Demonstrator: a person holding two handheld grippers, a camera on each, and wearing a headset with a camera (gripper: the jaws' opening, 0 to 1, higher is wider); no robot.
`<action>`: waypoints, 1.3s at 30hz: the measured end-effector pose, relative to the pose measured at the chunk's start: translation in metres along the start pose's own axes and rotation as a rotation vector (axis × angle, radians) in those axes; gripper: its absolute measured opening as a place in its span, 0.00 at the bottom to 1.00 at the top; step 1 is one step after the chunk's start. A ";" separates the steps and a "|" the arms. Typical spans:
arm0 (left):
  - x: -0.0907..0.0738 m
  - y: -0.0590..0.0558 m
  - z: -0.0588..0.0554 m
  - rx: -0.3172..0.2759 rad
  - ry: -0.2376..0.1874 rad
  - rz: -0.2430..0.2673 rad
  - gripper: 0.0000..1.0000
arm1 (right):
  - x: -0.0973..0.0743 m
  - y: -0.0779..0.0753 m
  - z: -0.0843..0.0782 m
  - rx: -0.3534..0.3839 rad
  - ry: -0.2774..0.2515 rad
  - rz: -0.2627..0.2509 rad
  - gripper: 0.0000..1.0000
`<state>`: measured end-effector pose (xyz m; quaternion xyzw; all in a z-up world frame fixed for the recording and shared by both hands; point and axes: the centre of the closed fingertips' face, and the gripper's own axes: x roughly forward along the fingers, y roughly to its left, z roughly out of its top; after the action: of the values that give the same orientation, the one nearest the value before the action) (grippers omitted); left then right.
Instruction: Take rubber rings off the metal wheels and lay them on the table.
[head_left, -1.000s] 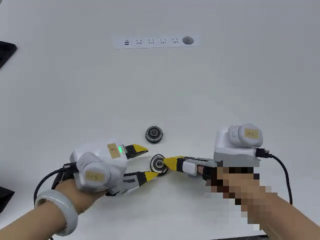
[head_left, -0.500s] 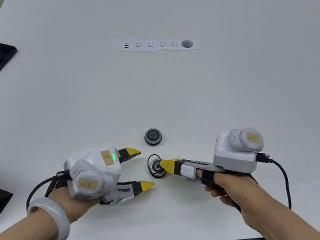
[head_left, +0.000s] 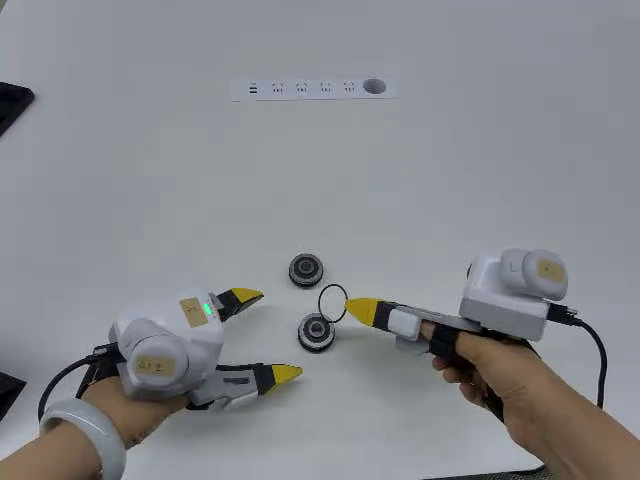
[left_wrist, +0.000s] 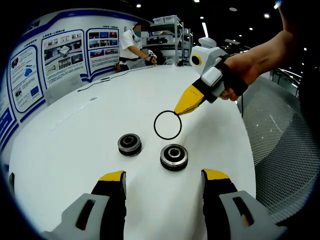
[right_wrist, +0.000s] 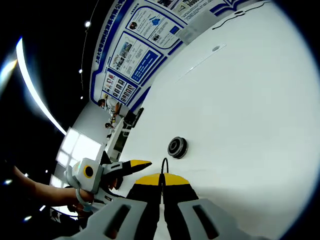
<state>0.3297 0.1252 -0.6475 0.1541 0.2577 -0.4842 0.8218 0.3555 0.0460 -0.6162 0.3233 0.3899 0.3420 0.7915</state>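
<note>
At the white table (head_left: 450, 180), my right gripper (head_left: 360, 311) has its yellow-tipped tongs pressed together on a thin black rubber ring (head_left: 320, 302). The ring hangs from the tips as an open loop, apart from both metal wheels. In the head view it sits between the two wheels. In the left gripper view the ring (left_wrist: 154, 125) hangs just above the nearer wheel (left_wrist: 174, 156) without touching it.

The nearer wheel (head_left: 316, 332) lies flat on the table, just beside the right gripper's tips and in front of my left gripper (head_left: 267, 335). The farther wheel (head_left: 307, 270) also lies flat, a little beyond it, and the two do not touch. I cannot tell from these pictures whether either wheel carries a ring of its own.

My left gripper holds nothing. Its tongs stand wide apart and point toward the nearer wheel from the left, near it but clear of it. In the left gripper view the two yellow tips (left_wrist: 112, 176) frame the wheels from below, with bare table between them.

In the right gripper view the shut tongs (right_wrist: 161, 179) show the ring as a dark line rising from the seam between them. One wheel (right_wrist: 177, 147) lies on the table beyond.

A white power strip (head_left: 312, 89) lies across the far side of the table, well apart from the work.
</note>
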 end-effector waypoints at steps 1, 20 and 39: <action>0.000 0.000 0.000 -0.005 -0.001 0.001 0.62 | -0.001 -0.003 0.001 0.003 -0.003 -0.009 0.02; -0.002 0.001 -0.004 -0.016 0.002 0.004 0.60 | -0.008 -0.048 -0.001 -0.001 0.000 -0.173 0.02; -0.002 0.000 -0.004 -0.018 0.003 0.000 0.58 | -0.006 -0.057 -0.005 -0.169 0.051 -0.248 0.12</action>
<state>0.3284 0.1285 -0.6499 0.1477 0.2634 -0.4816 0.8227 0.3651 0.0105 -0.6607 0.1963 0.4167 0.2812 0.8419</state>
